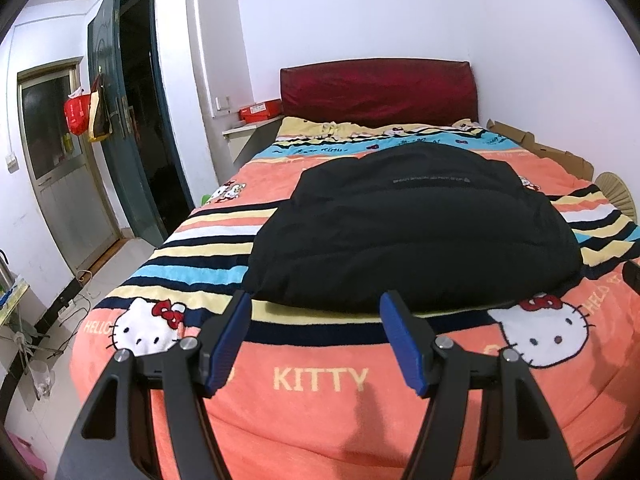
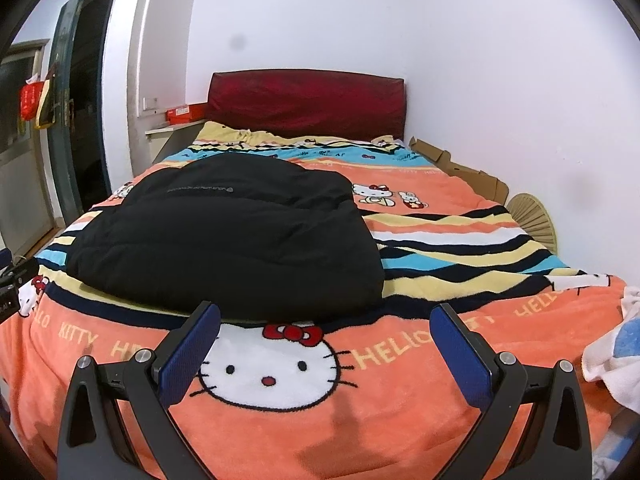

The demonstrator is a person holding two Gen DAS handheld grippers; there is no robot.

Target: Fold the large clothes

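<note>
A black padded jacket (image 1: 412, 232) lies folded in a thick bundle on the Hello Kitty blanket (image 1: 320, 380) of the bed; it also shows in the right wrist view (image 2: 232, 244). My left gripper (image 1: 316, 304) is open and empty, just in front of the jacket's near edge, above the blanket. My right gripper (image 2: 326, 316) is open wide and empty, in front of the jacket's near right corner, over the blanket (image 2: 400, 400). Part of the left gripper shows at the left edge of the right wrist view (image 2: 16, 280).
A red headboard (image 1: 378, 90) stands against the far wall. Cardboard (image 2: 460, 170) and a straw fan (image 2: 534, 218) lie along the bed's right side. A white and blue cloth (image 2: 616, 356) lies at the near right. An open door (image 1: 116, 128) and floor clutter are left.
</note>
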